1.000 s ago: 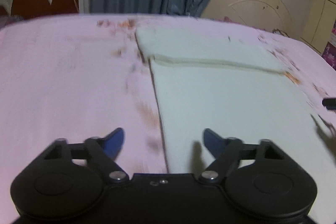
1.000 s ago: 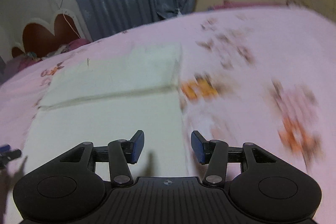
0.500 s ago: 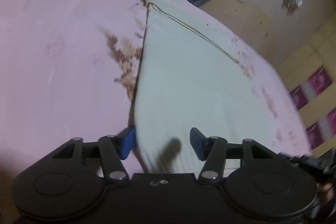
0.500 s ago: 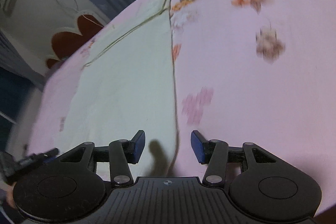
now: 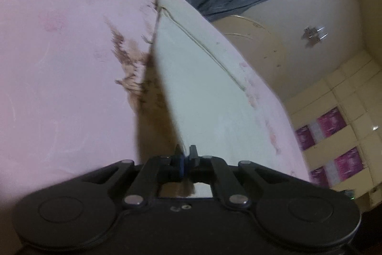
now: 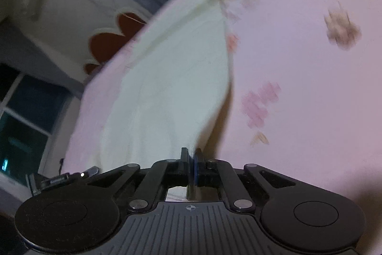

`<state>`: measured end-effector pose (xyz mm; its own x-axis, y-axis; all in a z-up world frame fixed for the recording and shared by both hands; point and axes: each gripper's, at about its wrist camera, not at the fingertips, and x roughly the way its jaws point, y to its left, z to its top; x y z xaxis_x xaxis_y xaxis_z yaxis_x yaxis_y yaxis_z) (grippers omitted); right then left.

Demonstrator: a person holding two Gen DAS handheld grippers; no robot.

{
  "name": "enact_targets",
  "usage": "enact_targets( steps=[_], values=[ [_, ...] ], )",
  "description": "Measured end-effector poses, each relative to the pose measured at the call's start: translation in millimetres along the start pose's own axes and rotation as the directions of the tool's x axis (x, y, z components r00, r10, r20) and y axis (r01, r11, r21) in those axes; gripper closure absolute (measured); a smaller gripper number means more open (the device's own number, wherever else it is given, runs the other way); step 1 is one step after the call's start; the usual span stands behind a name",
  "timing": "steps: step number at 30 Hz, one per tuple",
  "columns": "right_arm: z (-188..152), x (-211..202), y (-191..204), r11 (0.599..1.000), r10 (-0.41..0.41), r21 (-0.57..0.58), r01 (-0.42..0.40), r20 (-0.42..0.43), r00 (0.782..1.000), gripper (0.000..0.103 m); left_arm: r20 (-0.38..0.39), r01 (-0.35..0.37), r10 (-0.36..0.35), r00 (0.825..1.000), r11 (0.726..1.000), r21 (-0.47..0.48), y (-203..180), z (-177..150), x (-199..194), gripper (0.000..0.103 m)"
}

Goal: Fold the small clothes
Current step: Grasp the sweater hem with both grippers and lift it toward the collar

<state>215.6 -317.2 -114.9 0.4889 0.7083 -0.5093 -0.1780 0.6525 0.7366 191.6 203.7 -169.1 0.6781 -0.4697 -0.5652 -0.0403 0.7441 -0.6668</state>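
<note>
both grippers pinch the cloth
left gripper and right gripper clamp white cloth corners over pink bedsheet.

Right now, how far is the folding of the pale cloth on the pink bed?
Done: the pale cream cloth already shows one fold line near its far end on the pink floral bedsheet. In hand: the left tongs and right tongs have just closed, each pinching a near corner, slightly raised. Left: carrying these corners over to make the next fold.
</note>
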Motion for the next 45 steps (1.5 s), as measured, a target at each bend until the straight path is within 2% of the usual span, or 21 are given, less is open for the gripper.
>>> enact_targets(
  steps=[1,3,4,6,9,15,21,26,29,32,36,38,39,40,42,43,44,45],
  values=[
    [-0.3,-2.7,0.4,1.000,-0.025,-0.009,0.025,0.003,1.000,0.101,-0.020,-0.057,0.057,0.998,0.998,0.034,0.5,-2.8,4.4,0.100],
    [-2.6,8.1,-8.4,0.993,-0.113,-0.027,0.111,-0.065,0.991,0.101,-0.026,-0.040,0.040,0.999,0.999,-0.005,8.6,-4.5,7.9,0.100],
    [-2.3,11.8,-14.8,0.992,-0.124,-0.010,0.124,-0.083,0.989,0.101,-0.017,-0.028,0.027,0.999,0.999,-0.021,8.8,-2.2,6.8,0.100],
    [4.2,6.4,-12.6,0.996,-0.084,0.003,0.084,-0.045,0.995,0.101,0.017,-0.010,0.010,1.000,1.000,0.000,0.9,5.0,3.6,0.100],
    [21.5,-3.6,4.6,0.998,-0.049,-0.044,0.049,0.020,0.999,0.101,0.064,0.020,-0.023,0.998,0.999,0.033,-15.5,22.2,0.7,0.100],
    [74.4,1.3,40.7,0.989,-0.012,-0.147,0.033,0.142,0.990,0.101,0.159,0.089,-0.098,0.982,0.994,0.063,-38.0,85.0,18.0,0.100],
    [160.5,42.3,56.9,0.984,-0.061,-0.151,0.095,0.220,0.974,0.101,0.221,0.115,-0.132,0.966,0.989,0.089,-45.5,173.0,62.2,0.100],
    [237.9,101.0,44.4,0.985,-0.104,-0.111,0.132,0.228,0.968,0.101,0.200,0.078,-0.100,0.975,0.990,0.113,-46.0,237.0,121.0,0.100],
    [279.0,135.2,23.1,0.991,-0.114,-0.039,0.125,0.209,0.971,0.101,0.169,0.060,-0.078,0.982,0.992,0.108,-37.9,270.1,158.0,0.100],
    [310.3,172.5,0.9,0.991,-0.131,0.009,0.132,0.166,0.977,0.101,0.127,0.030,-0.043,0.991,0.995,0.099,-22.1,298.0,192.0,0.100],
    [335.8,219.2,-35.1,0.986,-0.139,0.106,0.128,0.103,0.985,0.101,0.067,0.000,-0.006,0.998,0.996,0.091,-3.9,322.5,233.5,0.100],
    [345.3,235.6,-48.6,0.983,-0.147,0.125,0.136,0.083,0.986,0.100,0.049,0.008,-0.012,0.999,0.997,0.082,3.1,329.0,247.7,0.096],
    [350.2,237.7,-51.6,0.977,-0.189,0.116,0.177,0.106,0.976,0.100,0.069,0.017,-0.021,0.997,0.998,0.068,6.5,329.9,246.8,0.083],
    [354.3,236.9,-55.6,0.972,-0.213,0.128,0.197,0.132,0.968,0.096,0.098,0.027,-0.032,0.995,0.998,0.054,10.0,331.3,244.4,0.070],
    [355.6,225.7,-53.8,0.966,-0.253,0.113,0.233,0.218,0.943,0.026,0.154,0.025,-0.032,0.988,0.999,0.045,14.9,332.8,237.0,0.059],
    [353.8,220.5,-50.9,0.972,-0.236,0.071,0.225,0.252,0.939,0.025,0.160,0.021,-0.029,0.987,0.998,0.056,16.6,332.5,234.2,0.059],
    [353.6,219.8,-50.2,0.976,-0.217,0.043,0.213,0.238,0.947,0.026,0.150,0.011,-0.022,0.988,0.997,0.075,17.0,332.6,234.8,0.059],
    [352.5,220.5,-48.9,0.976,-0.215,0.022,0.216,0.225,0.950,0.034,0.134,-0.008,-0.007,0.991,0.994,0.106,15.8,332.0,236.7,0.059]
  ],
)
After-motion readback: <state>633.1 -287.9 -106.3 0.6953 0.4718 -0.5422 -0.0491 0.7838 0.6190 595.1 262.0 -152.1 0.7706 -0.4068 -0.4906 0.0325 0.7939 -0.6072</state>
